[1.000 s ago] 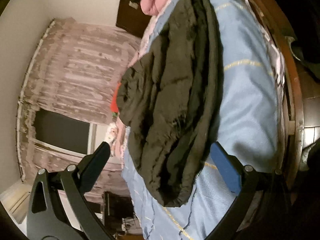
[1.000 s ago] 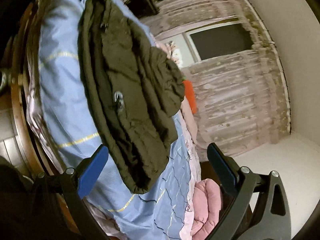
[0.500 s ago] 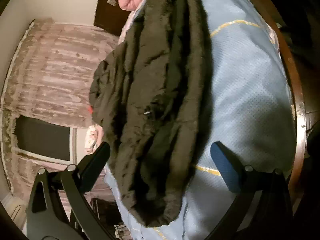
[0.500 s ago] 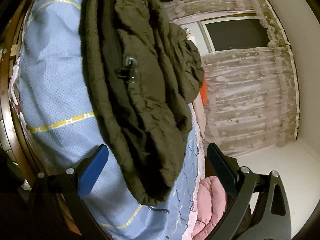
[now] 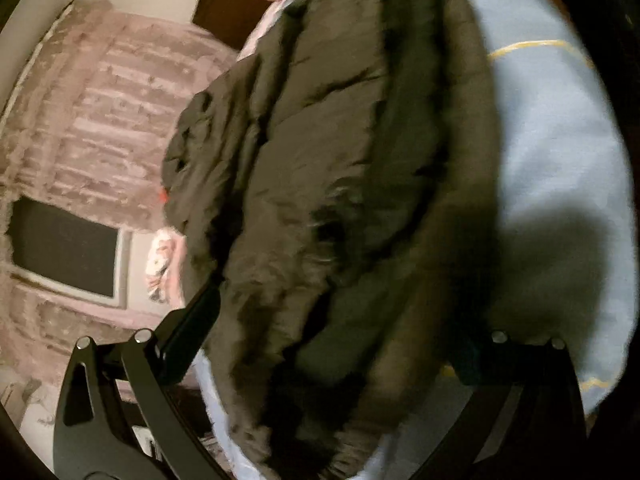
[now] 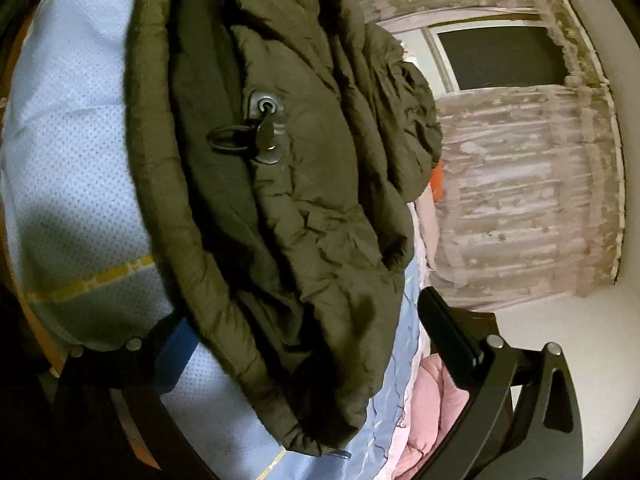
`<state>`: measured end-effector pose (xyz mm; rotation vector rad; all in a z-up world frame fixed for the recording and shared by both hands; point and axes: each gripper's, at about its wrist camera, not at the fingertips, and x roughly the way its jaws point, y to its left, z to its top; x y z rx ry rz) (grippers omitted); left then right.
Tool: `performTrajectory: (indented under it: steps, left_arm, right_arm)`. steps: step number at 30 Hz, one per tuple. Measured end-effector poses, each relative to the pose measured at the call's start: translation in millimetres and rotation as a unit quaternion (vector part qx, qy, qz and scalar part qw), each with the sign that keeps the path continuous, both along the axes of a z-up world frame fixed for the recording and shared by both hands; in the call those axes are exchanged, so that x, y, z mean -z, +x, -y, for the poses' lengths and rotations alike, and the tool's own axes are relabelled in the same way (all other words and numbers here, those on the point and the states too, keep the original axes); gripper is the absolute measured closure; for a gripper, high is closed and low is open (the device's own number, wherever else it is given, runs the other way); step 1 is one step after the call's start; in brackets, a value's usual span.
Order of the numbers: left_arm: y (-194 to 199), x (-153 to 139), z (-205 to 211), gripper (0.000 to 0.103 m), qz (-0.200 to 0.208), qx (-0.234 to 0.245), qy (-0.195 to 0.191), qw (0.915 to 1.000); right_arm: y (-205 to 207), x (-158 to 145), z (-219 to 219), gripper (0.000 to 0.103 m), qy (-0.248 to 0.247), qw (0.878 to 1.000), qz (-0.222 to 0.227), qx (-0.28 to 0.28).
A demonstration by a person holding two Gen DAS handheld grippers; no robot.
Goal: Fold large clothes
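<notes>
A: What changed over the last second?

B: Both claws have come in close. The left gripper (image 5: 332,344) and right gripper (image 6: 304,332) now straddle opposite ends of the jacket (image 6: 288,200), fingers spread wide, pinching nothing yet.

A: Meaning what for the fold?

B: My guess: the grab is next, 1 end in each claw. No new fold has started.

A: Where does the jacket lie?

B: Lengthwise down the middle of the bed (image 6: 68,184), its nearer long edge toward the wooden bed frame.

A: Material?

B: Puffy, quilted, dark olive, crinkled and soft. A black cord toggle (image 6: 264,132) sits on top. The bedspread under it is pale blue, dotted weave, with yellow stripes. Beyond, a pink bundle (image 6: 436,392), then lace curtains (image 6: 520,184).
</notes>
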<state>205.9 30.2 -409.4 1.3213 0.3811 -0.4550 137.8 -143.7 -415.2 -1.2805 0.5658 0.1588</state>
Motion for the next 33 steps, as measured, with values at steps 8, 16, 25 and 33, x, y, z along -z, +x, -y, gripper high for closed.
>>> performTrajectory:
  steps: [8,16,25,33]
  left_arm:
    - [24,-4,-4,0.002,0.008,-0.041,-0.003,0.9991]
    - [32,-5,-12,0.028,-0.038,-0.094,-0.061,0.9929]
    - [43,-42,-27,0.087,-0.068,-0.177,-0.191,0.9631]
    - [69,-105,-43,0.087,-0.094,-0.27,-0.356,0.8896]
  right_arm:
    - [26,-16,12,0.001,0.008,0.999,-0.007,0.051]
    - [40,-7,22,0.056,0.067,0.991,-0.041,0.11]
    - [51,-37,33,0.091,0.216,0.957,-0.012,0.194]
    - [66,-91,52,0.092,0.354,0.907,0.028,0.226]
